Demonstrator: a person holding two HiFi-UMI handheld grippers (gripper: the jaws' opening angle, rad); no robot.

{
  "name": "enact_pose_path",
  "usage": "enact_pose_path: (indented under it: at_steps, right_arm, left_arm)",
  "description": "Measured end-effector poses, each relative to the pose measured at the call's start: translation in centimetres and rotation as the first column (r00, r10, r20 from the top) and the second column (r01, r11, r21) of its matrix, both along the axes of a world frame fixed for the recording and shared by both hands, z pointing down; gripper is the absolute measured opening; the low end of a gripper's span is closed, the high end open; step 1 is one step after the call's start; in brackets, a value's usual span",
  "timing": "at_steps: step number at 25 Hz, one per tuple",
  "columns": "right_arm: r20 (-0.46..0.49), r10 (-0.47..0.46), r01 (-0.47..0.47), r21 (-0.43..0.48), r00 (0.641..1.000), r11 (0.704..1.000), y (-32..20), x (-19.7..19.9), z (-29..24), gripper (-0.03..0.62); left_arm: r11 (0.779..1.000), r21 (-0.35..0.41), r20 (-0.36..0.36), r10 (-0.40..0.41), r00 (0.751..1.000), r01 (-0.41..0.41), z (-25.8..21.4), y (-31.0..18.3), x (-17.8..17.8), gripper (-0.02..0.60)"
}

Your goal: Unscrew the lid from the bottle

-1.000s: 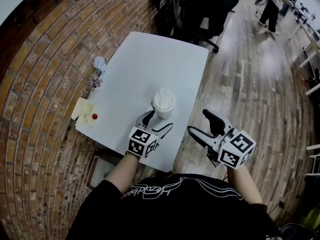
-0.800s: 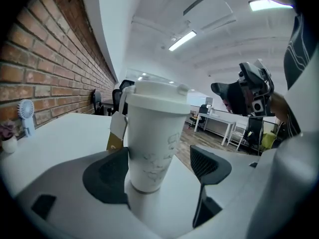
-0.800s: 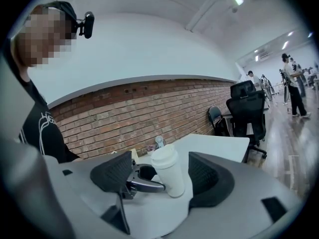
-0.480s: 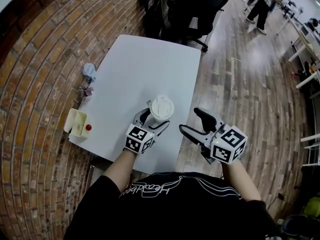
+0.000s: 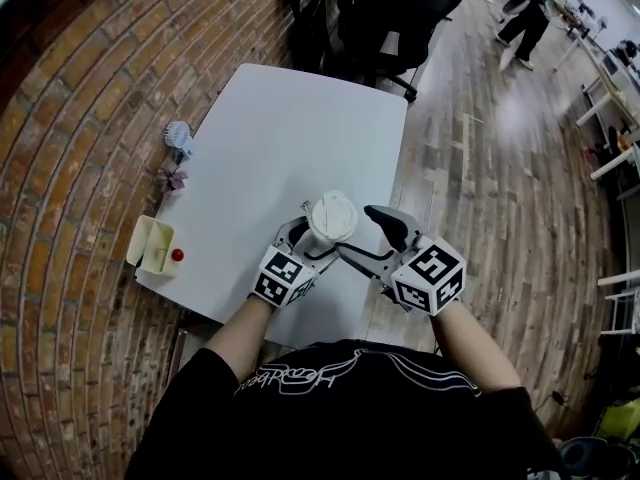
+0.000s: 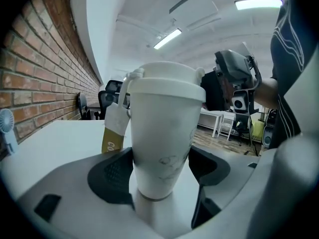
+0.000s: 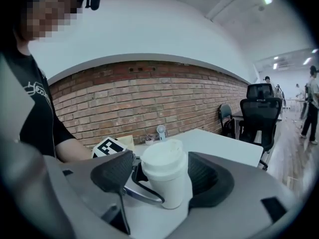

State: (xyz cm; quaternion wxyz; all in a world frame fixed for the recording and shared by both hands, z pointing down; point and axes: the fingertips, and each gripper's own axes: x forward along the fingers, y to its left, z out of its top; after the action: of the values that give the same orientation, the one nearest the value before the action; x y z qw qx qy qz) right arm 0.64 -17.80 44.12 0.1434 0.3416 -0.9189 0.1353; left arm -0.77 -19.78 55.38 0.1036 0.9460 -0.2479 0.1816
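Note:
A white bottle (image 5: 331, 218) shaped like a lidded cup stands upright near the front edge of the white table (image 5: 290, 138). My left gripper (image 5: 312, 238) is shut on its lower body (image 6: 164, 133), one pad against each side. A paper tag (image 6: 113, 128) hangs from the bottle's top. My right gripper (image 5: 360, 233) reaches in from the right at lid height. The white lid (image 7: 163, 158) sits between its open jaws, with a gap showing at the left pad (image 7: 113, 173).
A small white fan (image 5: 178, 135) and a cream tray (image 5: 150, 243) holding a red ball (image 5: 177, 255) sit along the table's left edge, by the brick wall. Black office chairs (image 5: 390, 8) stand beyond the far end. A person (image 5: 535, 13) walks in the distance.
My right gripper has swung left from beyond the table's right edge until its jaws flank the bottle's lid. The left gripper has kept its hold on the bottle.

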Motion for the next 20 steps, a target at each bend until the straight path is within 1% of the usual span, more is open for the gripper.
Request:
enact_pose_path:
  at_steps: [6,8,10,11,16,20]
  right_arm:
    - [-0.042,-0.010,0.010,0.017,0.999,1.000,-1.2,-1.6,0.6,0.327]
    - [-0.077,-0.008,0.010,0.027,0.997,1.000,-1.4,-2.0,0.9,0.326]
    - [-0.119,-0.001,0.006,0.047,0.993,0.999,-1.6,-2.1,1.1,0.299]
    - [-0.128,0.002,0.005,0.055,0.992,0.998,-1.5,-2.0,1.2,0.295]
    - [-0.144,-0.011,0.021,0.064,0.990,0.998,-1.6,-2.0,1.2,0.295]
    - [-0.165,-0.031,0.040,0.051,0.986,0.998,-1.5,-1.9,1.3,0.301]
  left_arm:
    - [1.000,-0.001,0.008,0.003,1.000,-0.003,0.2,-0.1,-0.1,0.365]
    - [1.000,0.004,0.009,0.002,1.000,-0.002,0.2,-0.1,-0.2,0.365]
    - [1.000,0.007,0.010,0.004,1.000,-0.004,0.2,0.0,-0.2,0.364]
    - [1.000,0.008,0.010,0.005,1.000,-0.005,0.2,0.0,-0.2,0.364]
    - [1.000,0.004,0.015,0.006,1.000,-0.006,0.3,0.0,-0.2,0.362]
    - [1.000,0.000,0.025,0.006,1.000,-0.006,0.3,0.1,-0.1,0.362]
